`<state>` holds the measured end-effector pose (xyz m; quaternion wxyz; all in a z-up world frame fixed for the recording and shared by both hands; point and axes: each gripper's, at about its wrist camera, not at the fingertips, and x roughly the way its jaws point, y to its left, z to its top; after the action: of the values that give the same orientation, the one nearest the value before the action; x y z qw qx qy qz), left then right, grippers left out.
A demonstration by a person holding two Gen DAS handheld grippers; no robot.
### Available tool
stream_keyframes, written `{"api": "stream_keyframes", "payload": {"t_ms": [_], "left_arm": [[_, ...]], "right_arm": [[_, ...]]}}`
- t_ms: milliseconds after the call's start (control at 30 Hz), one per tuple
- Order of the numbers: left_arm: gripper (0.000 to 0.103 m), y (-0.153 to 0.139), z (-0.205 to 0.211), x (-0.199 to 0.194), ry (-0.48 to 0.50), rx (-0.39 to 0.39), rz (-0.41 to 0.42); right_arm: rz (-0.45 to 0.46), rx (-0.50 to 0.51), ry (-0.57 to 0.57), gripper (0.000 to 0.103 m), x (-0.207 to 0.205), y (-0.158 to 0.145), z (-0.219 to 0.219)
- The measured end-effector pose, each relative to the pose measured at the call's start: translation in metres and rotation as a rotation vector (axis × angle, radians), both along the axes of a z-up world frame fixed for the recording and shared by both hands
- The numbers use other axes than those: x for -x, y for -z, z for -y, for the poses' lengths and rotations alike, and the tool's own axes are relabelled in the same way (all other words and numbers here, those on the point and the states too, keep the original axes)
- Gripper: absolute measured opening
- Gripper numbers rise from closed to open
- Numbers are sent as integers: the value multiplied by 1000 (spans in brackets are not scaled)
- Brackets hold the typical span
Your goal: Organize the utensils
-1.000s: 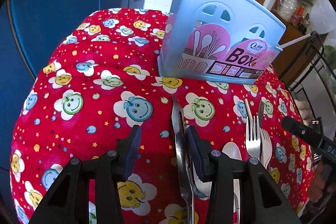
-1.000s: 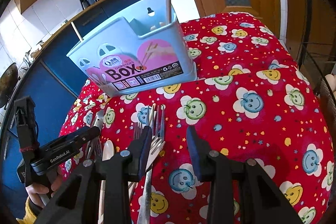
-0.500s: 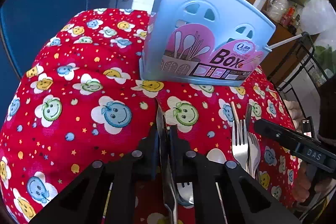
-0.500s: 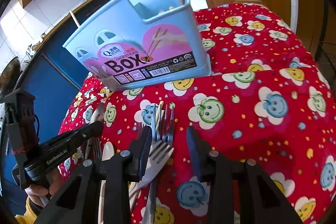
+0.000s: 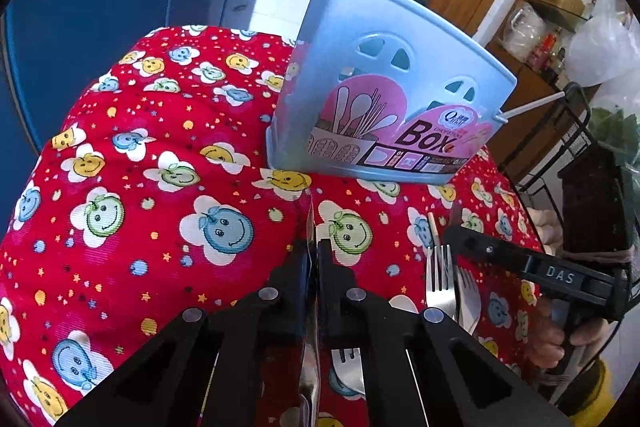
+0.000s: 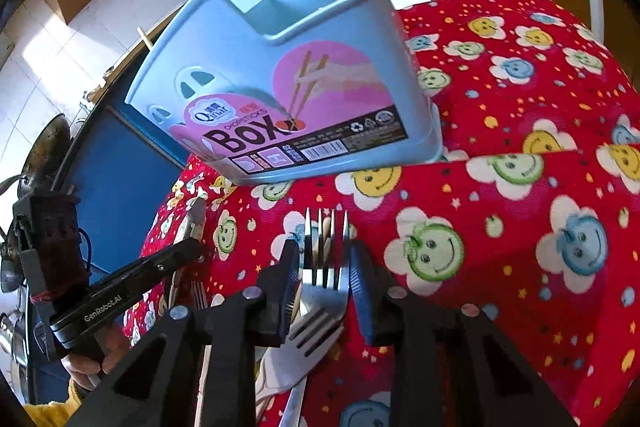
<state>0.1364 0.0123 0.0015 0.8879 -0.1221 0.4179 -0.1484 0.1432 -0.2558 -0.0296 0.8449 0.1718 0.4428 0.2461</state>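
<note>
Looking along the left gripper (image 5: pixel 313 259), a knife (image 5: pixel 310 227) is seen clamped edge-on, pointing up-frame at the blue utensil box (image 5: pixel 384 115); in the right view, the right gripper (image 6: pixel 325 281), just closing, brackets a fork (image 6: pixel 326 267) aimed likewise.

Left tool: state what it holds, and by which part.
The left tool is shut on a thin metal utensil, probably a knife, gripped partway along its length, its tip pointing toward the blue box.
</note>
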Motion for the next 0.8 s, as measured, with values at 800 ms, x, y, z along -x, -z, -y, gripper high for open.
{"api": "stream_keyframes", "payload": {"t_ms": [800], "left_arm": [[4, -42, -8, 30, -25, 72, 153]], "right_arm": [[314, 108, 178, 23, 60, -66, 11]]}}
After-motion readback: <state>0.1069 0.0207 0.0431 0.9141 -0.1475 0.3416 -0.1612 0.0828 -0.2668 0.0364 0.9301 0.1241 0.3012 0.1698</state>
